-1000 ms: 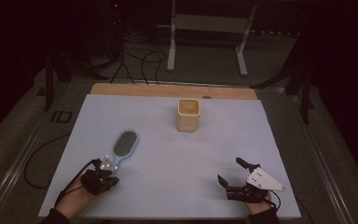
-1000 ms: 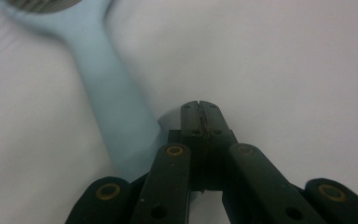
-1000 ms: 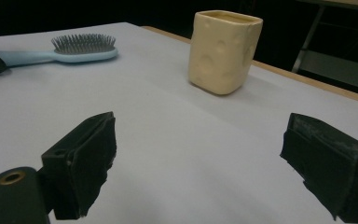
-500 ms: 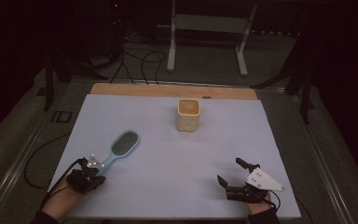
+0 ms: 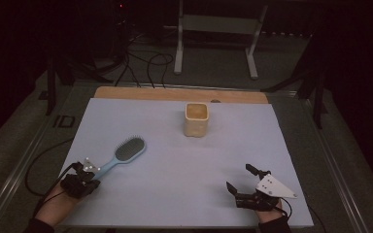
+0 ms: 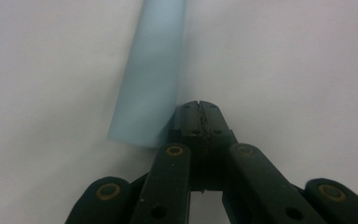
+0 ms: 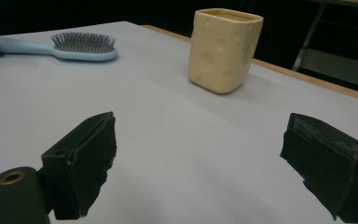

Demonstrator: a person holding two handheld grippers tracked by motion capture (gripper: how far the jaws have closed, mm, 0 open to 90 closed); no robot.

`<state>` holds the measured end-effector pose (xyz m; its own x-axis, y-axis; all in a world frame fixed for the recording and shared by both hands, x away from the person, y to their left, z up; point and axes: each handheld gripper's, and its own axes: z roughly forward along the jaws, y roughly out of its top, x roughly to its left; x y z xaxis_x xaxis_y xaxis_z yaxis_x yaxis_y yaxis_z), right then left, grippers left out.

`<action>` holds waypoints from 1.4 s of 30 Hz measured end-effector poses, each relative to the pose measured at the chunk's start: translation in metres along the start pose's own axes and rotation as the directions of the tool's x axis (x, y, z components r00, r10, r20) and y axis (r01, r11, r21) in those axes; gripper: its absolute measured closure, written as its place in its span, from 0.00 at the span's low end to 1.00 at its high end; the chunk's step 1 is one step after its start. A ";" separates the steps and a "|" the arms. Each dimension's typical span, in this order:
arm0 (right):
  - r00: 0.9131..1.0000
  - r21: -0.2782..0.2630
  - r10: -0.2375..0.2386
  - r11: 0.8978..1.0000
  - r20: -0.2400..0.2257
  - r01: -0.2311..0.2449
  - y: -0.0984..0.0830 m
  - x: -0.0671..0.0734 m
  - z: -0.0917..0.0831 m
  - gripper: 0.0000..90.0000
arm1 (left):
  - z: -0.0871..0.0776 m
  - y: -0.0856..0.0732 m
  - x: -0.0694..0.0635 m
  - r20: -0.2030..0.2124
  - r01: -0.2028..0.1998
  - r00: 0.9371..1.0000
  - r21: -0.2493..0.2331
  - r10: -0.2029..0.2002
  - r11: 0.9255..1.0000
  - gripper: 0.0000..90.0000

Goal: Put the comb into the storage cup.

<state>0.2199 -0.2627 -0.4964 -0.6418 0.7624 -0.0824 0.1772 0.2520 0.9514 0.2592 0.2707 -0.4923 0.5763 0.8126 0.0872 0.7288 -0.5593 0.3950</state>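
A light-blue hairbrush (image 5: 128, 149) lies bristles up on the left of the pale mat (image 5: 184, 165), its handle (image 6: 151, 70) pointing toward the near-left corner. My left gripper (image 5: 95, 175) sits at the end of that handle, its jaws shut together with nothing between them; in the left gripper view its tips (image 6: 200, 106) stand just right of the handle's end. A cream, dimpled square cup (image 5: 196, 119) stands upright at the far middle. Resting near the front right, my right gripper (image 5: 239, 177) is open and empty, and faces the cup (image 7: 223, 49) and the brush (image 7: 81, 46).
A wooden strip (image 5: 179, 93) runs along the mat's far edge. Beyond the table are floor cables (image 5: 141, 60) and a metal stand (image 5: 213, 39). A cable (image 5: 34, 165) trails off the left edge from the left gripper.
My left gripper has slid back toward the near-left, off the brush handle, whose end now shows. The brush, the cup and the right gripper have stayed put.
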 end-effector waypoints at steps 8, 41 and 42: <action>1.000 0.000 -0.003 1.000 -0.001 0.003 0.000 0.000 0.000 0.11 | -0.015 -0.001 0.009 -0.002 0.015 1.000 -0.033 -0.015 0.999 1.00; 1.000 0.008 0.000 1.000 -0.009 0.000 -0.001 0.000 0.002 0.11 | -0.017 0.044 0.019 0.119 -0.101 0.988 0.039 0.095 0.994 0.21; 1.000 0.007 0.001 1.000 -0.009 -0.001 -0.001 0.000 0.002 0.11 | -0.016 0.045 0.019 0.121 -0.097 0.988 0.040 0.092 0.994 0.17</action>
<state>0.2210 -0.2618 -0.4979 -0.6481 0.7575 -0.0785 0.1833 0.2552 0.9493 0.2969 0.2636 -0.4580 0.6811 0.7321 0.0117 0.6837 -0.6415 0.3479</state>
